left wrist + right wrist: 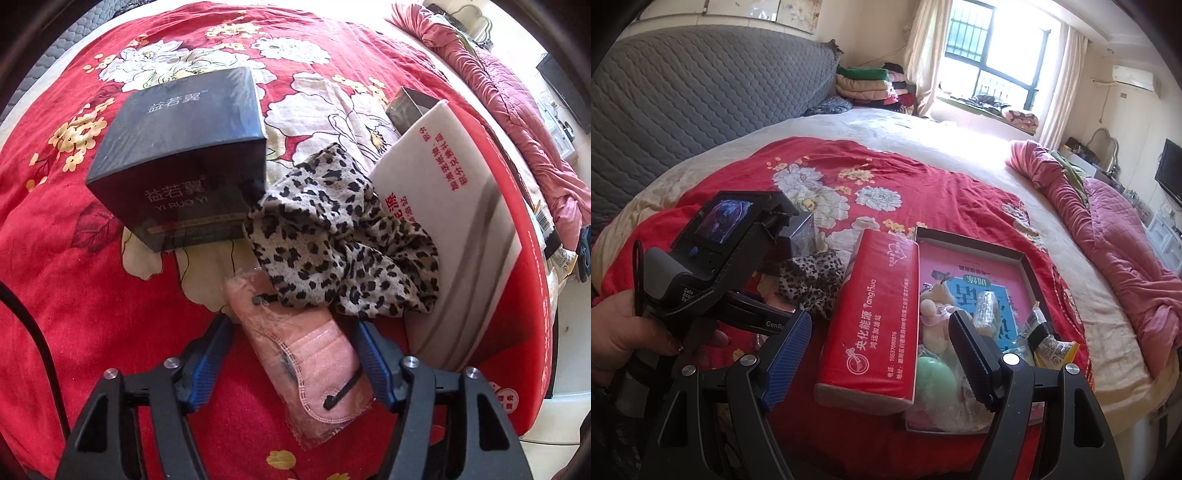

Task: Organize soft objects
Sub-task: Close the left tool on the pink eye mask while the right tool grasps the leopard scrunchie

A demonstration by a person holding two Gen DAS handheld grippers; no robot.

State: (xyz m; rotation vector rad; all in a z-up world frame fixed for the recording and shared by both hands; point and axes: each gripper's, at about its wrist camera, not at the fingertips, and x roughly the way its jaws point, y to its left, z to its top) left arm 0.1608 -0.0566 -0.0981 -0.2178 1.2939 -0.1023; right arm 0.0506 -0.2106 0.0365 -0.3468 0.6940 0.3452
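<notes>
left hand-held gripper (pixel 293 354) astride pink packet (pixel 303 354) | red floral bedspread (pixel 92 277) | bedroom

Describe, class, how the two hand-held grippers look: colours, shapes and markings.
Each hand-held gripper, left and right, has a black angular frame with silver bolts and ribbed blue finger pads. The right view shows white "GenRo" lettering on the left one's body.

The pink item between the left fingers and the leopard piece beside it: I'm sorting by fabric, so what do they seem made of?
The pink item looks like soft knit or fleece fabric sealed in a clear plastic wrapper: stitched edges, glossy crinkles. The leopard piece seems thin woven cloth, matte and limp, judging by its loose rumpled folds.
</notes>
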